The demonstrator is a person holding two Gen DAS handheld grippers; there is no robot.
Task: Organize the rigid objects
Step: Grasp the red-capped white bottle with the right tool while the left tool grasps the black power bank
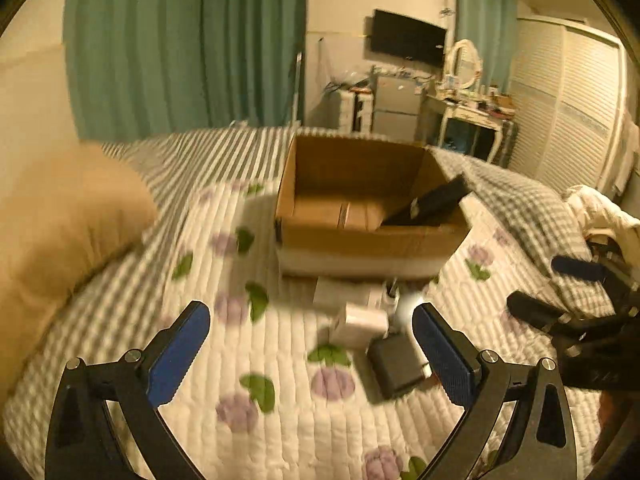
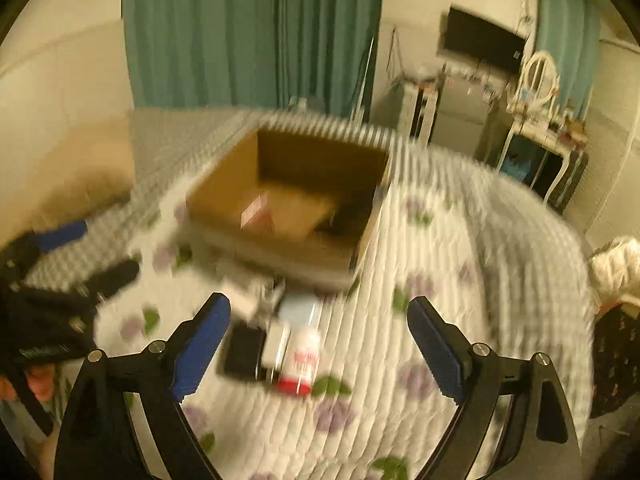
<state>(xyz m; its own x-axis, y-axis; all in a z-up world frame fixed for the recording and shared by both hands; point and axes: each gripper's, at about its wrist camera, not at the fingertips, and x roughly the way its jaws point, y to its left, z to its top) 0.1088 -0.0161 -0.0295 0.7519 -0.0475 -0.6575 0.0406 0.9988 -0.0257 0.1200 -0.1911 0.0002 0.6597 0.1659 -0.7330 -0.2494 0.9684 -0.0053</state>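
Here both grippers hang above a bed with nothing between their fingers. The left gripper (image 1: 311, 354) has its blue-padded fingers (image 1: 180, 354) spread wide over a white quilt (image 1: 280, 432) printed with purple flowers and green leaves. The right gripper (image 2: 319, 350) is likewise spread open and empty; its view is badly smeared by motion.

An open cardboard box (image 1: 372, 240) sits on the quilt ahead of both grippers. A flat black item (image 1: 434, 202) leans inside it against the right wall, tilted, one end near the rim. The right wrist view shows a small pinkish carton (image 2: 256, 210) on the box floor, though the blur makes its shape hard to read.

Just in front of the box lies a small cluster of loose things: a white box (image 1: 362, 320), a black block (image 1: 396, 364) near the left gripper's right finger, and a white bottle with a red cap (image 2: 300, 356) lying on its side. They lie close together, some touching, between the box and the grippers.

A tan pillow (image 1: 60, 232) rests at the left on a striped sheet (image 1: 208, 152). Green curtains (image 1: 180, 40), a wall screen (image 1: 406, 38) and a cluttered dresser (image 1: 472, 108) stand beyond the bed
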